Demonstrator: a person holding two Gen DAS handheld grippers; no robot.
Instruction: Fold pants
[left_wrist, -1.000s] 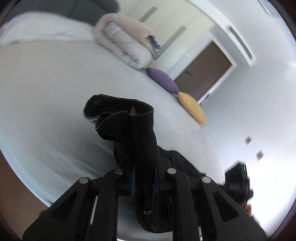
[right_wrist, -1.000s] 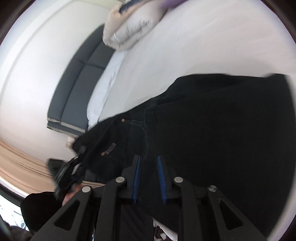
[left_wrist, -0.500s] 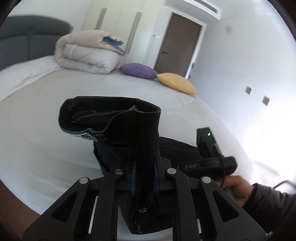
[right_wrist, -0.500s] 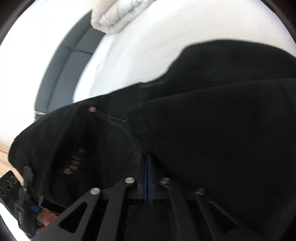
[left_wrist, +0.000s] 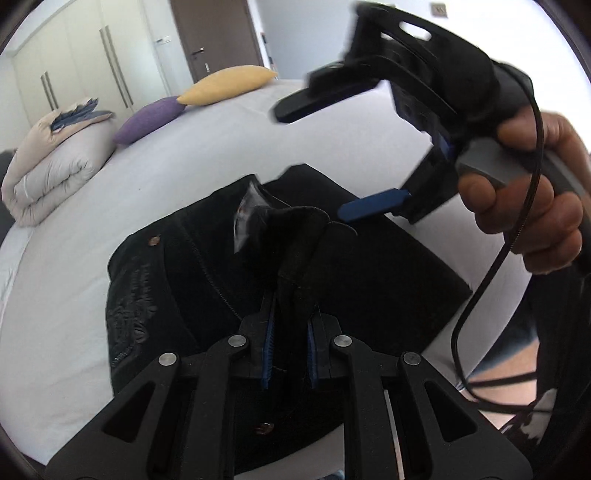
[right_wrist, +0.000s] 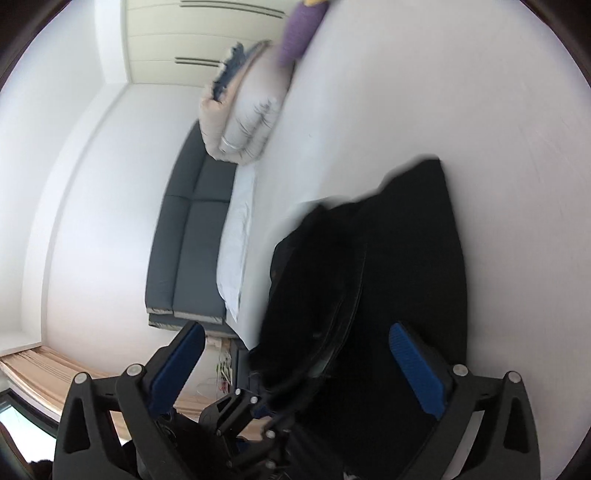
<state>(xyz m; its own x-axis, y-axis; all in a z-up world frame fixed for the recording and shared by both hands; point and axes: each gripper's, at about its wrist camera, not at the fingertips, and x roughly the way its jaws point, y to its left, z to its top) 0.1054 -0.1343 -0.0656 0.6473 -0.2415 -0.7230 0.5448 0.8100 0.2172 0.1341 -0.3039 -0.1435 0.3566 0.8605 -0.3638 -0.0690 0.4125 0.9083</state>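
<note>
The black pants (left_wrist: 369, 280) lie folded on the white bed (left_wrist: 155, 192), with a rivet and dark embroidery showing at the left. My left gripper (left_wrist: 290, 317) is shut on a bunched fold of the pants, held just above the pile. My right gripper (left_wrist: 312, 162) hovers over the pants at the upper right, gripped by a hand (left_wrist: 528, 206). Its jaws are opening and nothing is pressed between them. In the right wrist view the right gripper (right_wrist: 295, 332) stands wide, its blue pads (right_wrist: 417, 369) clear of the pants (right_wrist: 399, 258) below.
A rolled beige duvet (left_wrist: 51, 170) lies at the bed's far left, with a purple pillow (left_wrist: 147, 118) and a yellow pillow (left_wrist: 229, 83) beyond. A grey headboard (right_wrist: 188, 254), wardrobe doors and a brown door (left_wrist: 218, 37) ring the bed. A black cable (left_wrist: 491, 288) hangs from the right gripper.
The right gripper let go of the pants, opened wide and drew back. The left gripper rolled and swept across with its fold, bringing it over the rest of the pants.
</note>
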